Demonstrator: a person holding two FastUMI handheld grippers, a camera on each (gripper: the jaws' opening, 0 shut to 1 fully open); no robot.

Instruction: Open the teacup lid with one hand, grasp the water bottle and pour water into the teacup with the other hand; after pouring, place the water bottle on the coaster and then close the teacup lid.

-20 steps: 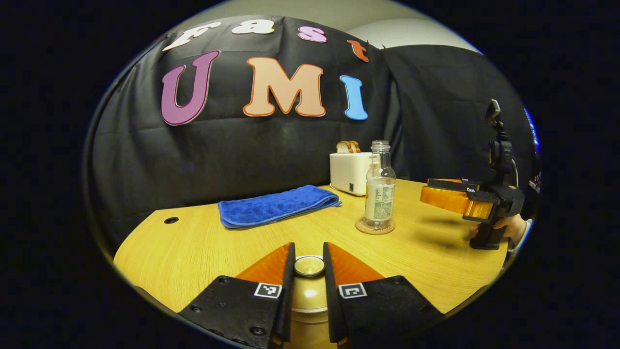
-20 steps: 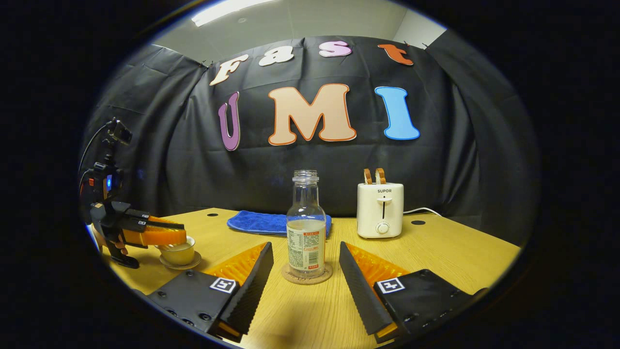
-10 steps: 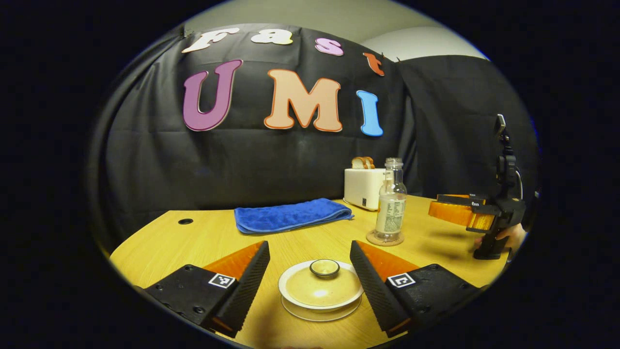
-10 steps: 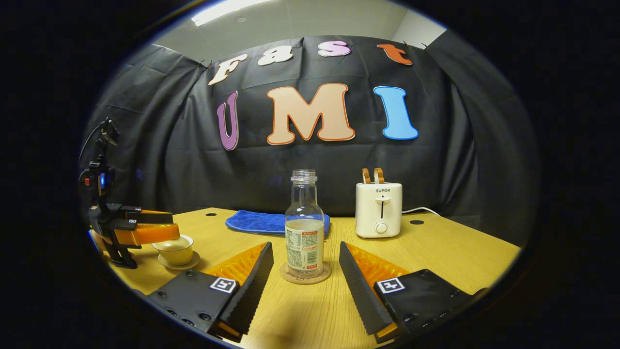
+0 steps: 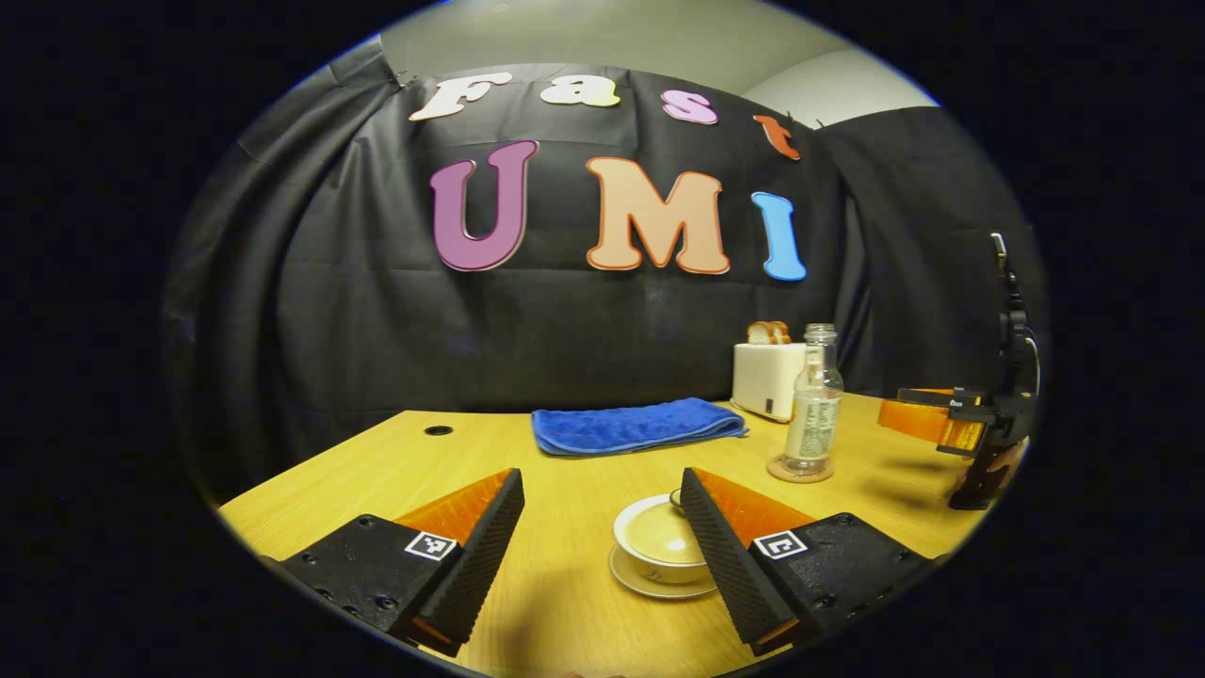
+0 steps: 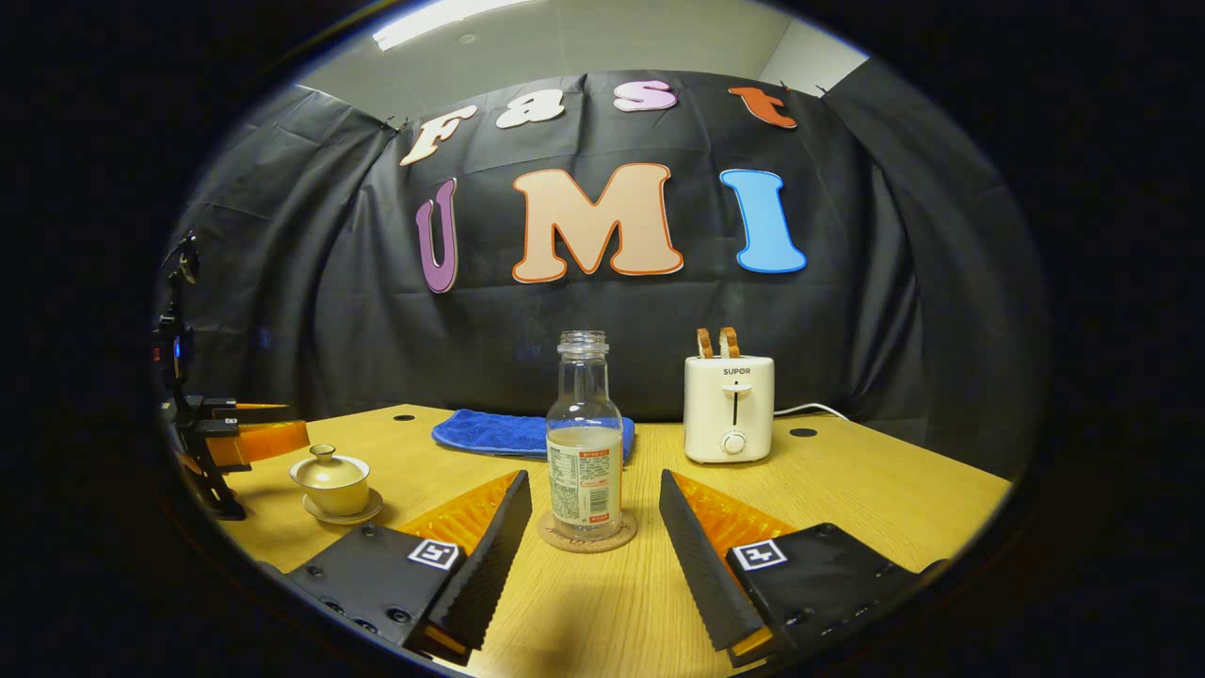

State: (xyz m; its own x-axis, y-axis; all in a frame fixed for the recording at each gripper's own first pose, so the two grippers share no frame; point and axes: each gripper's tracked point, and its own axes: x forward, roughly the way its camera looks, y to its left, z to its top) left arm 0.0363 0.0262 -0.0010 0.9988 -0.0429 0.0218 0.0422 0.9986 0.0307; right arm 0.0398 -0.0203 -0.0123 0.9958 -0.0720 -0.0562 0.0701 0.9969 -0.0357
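The pale teacup (image 6: 331,476) stands on its saucer at the table's left with its lid (image 6: 326,461) resting on it. In the left gripper view the teacup (image 5: 654,539) sits low, partly behind my own right finger. My left gripper (image 5: 602,480) is open and holds nothing; the right gripper view has the left gripper (image 6: 273,438) just left of the cup, apart from it. The clear water bottle (image 6: 584,443), part full, stands upright on the round coaster (image 6: 586,535). My right gripper (image 6: 595,482) is open, its fingers short of the bottle on either side.
A folded blue towel (image 6: 508,433) lies at the back of the wooden table (image 6: 847,490). A white toaster (image 6: 730,407) with bread slices stands right of the bottle, its cord trailing behind. In the left gripper view the right gripper (image 5: 946,422) hovers beyond the bottle (image 5: 814,405).
My left gripper opened off the lid's knob, then drew back and to the left of the teacup; the lid stays on the cup. The right gripper and bottle have hardly moved.
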